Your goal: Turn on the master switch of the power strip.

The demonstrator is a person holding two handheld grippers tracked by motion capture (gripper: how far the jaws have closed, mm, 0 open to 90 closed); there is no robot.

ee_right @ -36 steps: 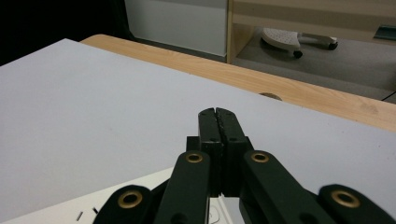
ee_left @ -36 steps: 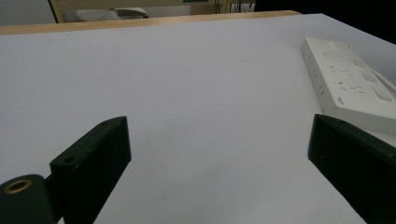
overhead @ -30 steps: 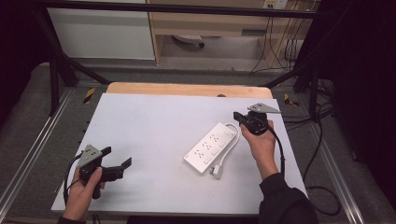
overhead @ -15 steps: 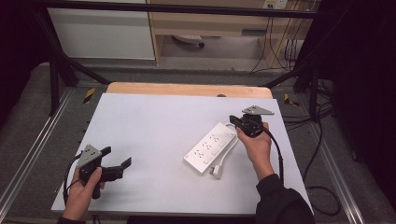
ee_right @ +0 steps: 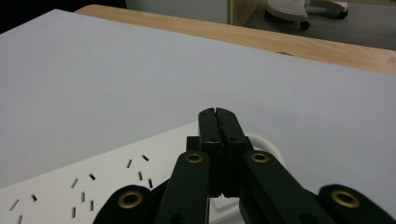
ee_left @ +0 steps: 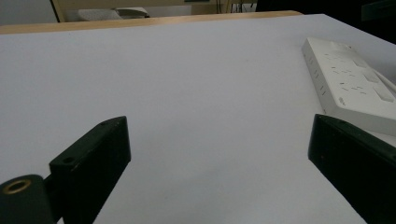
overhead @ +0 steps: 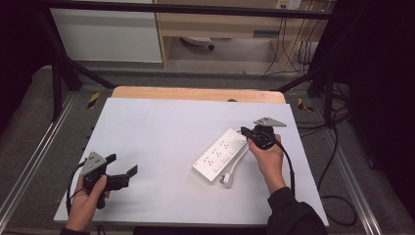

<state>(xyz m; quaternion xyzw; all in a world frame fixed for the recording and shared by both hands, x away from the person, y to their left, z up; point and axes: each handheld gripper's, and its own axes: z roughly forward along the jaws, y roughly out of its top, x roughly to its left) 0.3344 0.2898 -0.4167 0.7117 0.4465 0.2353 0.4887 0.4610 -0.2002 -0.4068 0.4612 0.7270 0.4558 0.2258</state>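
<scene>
White plastic power strip [overhead: 222, 153] lies slantwise on the pale grey desk [overhead: 161, 132], right of the middle, with its white cable and plug [overhead: 226, 179] curled at its near end. Right gripper [overhead: 246, 132] is at the strip's far end, its jaws pressed together with nothing between them; in the right gripper view the closed tips sit over the strip's end beside a loop of white cable [ee_right: 261, 140]. Left gripper [overhead: 122, 165] rests near the desk's front left corner, well apart from the strip, jaws spread wide and empty
</scene>
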